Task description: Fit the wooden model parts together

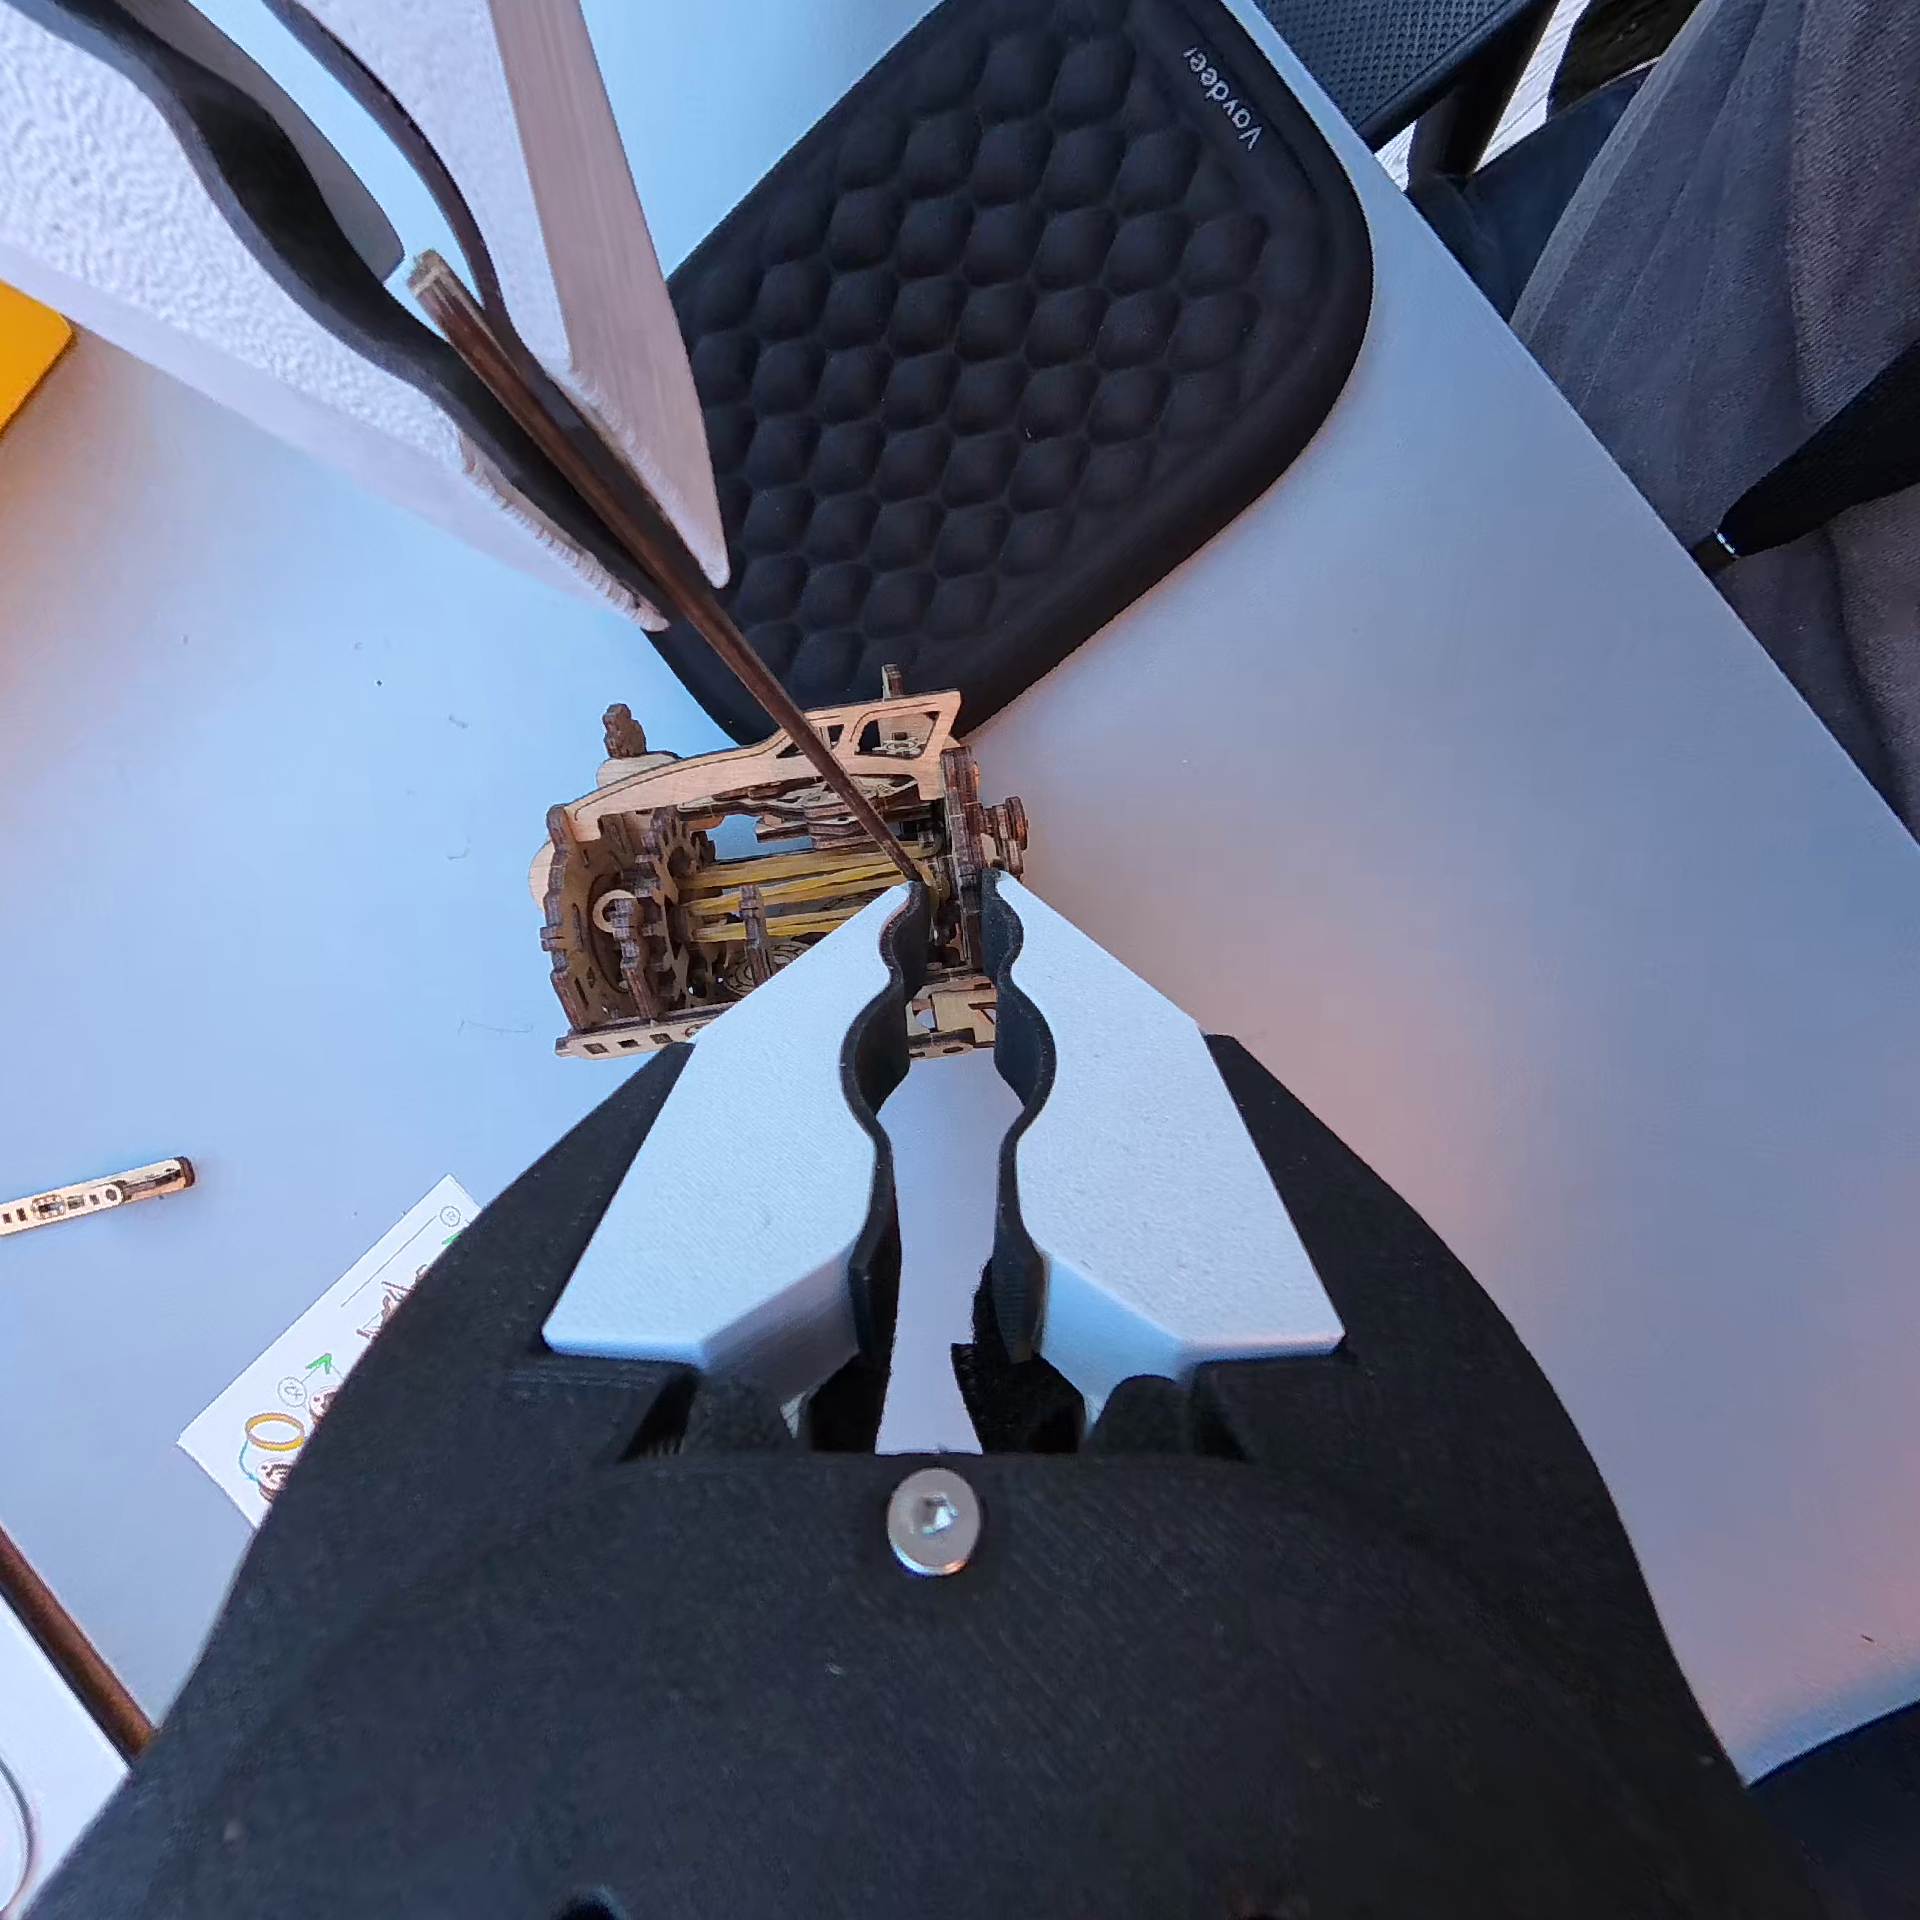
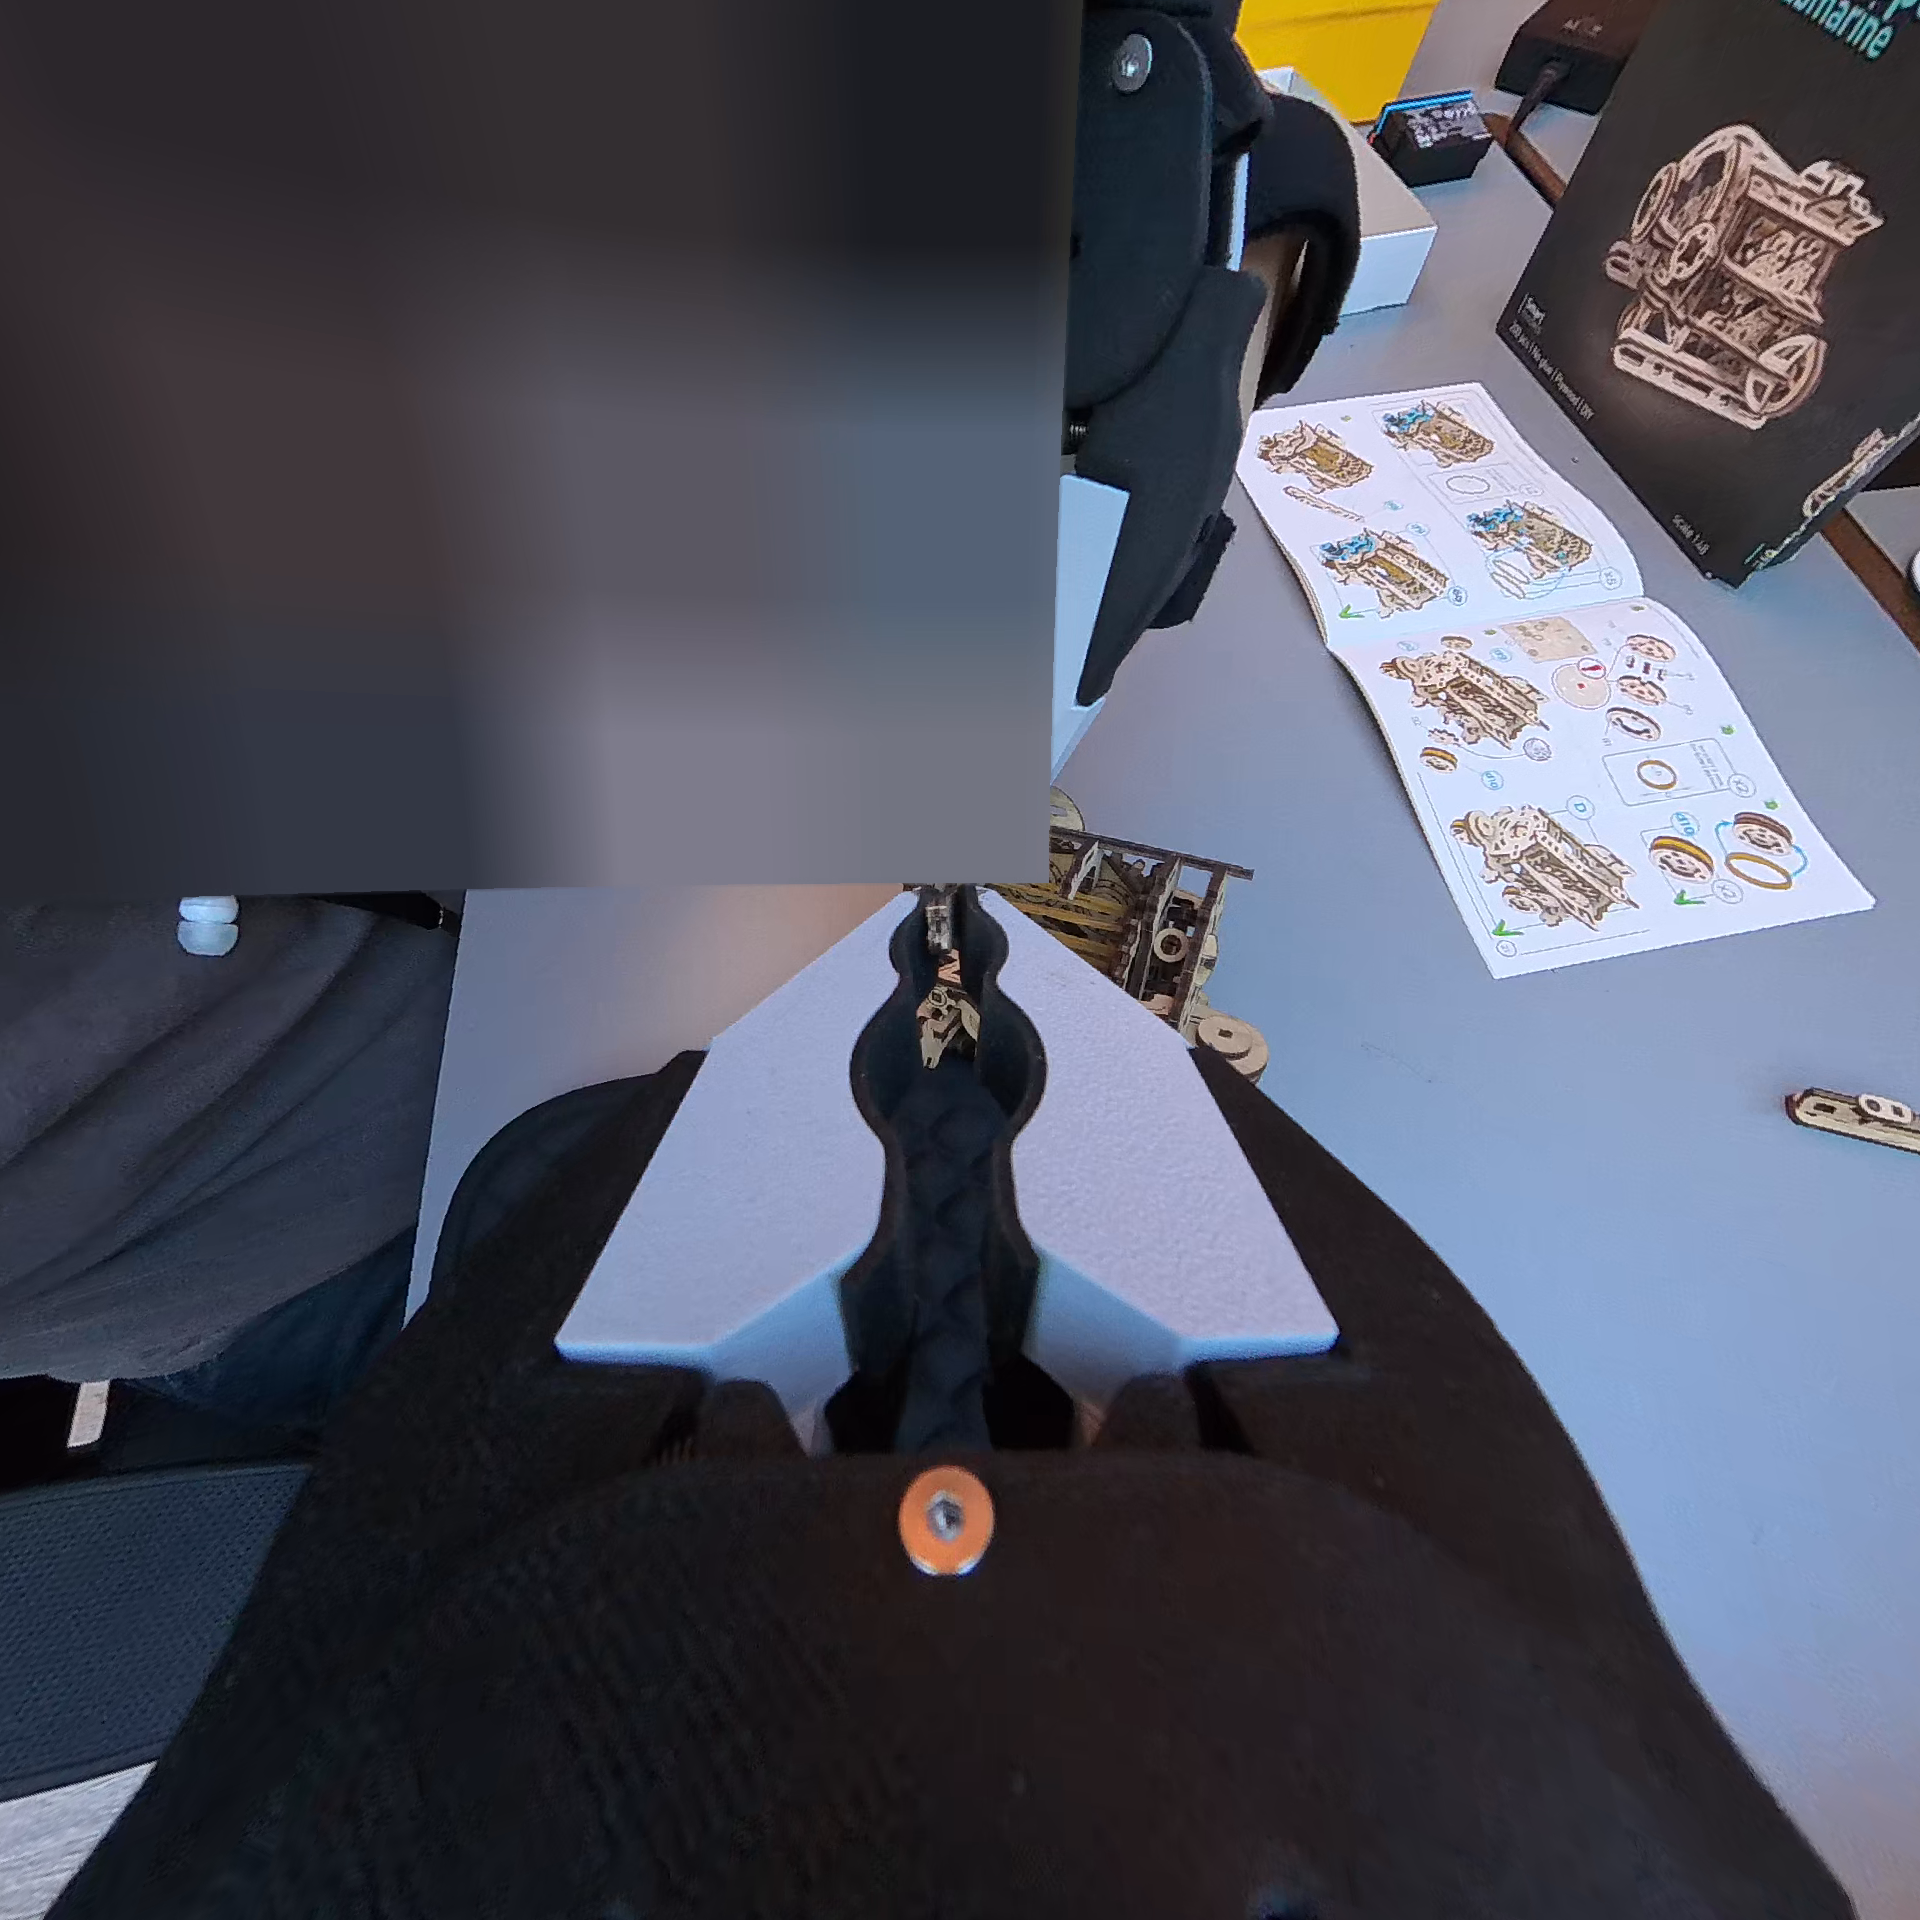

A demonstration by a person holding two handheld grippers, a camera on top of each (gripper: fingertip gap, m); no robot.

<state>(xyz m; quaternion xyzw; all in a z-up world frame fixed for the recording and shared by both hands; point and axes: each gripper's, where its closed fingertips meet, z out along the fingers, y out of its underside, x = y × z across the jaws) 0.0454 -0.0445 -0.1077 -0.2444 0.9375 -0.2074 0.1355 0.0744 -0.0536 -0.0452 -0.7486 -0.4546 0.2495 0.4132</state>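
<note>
A: Since the wooden model point(image 1: 769, 883) has to stay put while a part goes in, my left hand-held gripper point(image 1: 951, 894) is clamped on its near end wall, jaws almost closed with the thin plywood between the tips. Model sits on the table point(image 1: 260, 831), close to the edge where the black honeycomb cushion point(image 1: 1018, 343) overhangs.

B: And the right one?

A: Right hand-held gripper point(image 2: 951, 920) is clenched on a long flat wooden strip point(image 1: 665, 561), seen edge-on, held angled down so its tip points into the model, right at the rubber bands point(image 1: 790, 894) beside my left fingertips. Looks like mid-insertion; can't tell if the tip is seated yet.

B: Where's the model relative to that gripper?

A: Just ahead and below its tips, slightly toward the booklet point(image 2: 1558, 675) side. Spare wooden piece point(image 1: 99, 1197) lies well apart, toward the table's far side from the cushion. Kit box point(image 2: 1725, 281) stands beyond the booklet.
</note>
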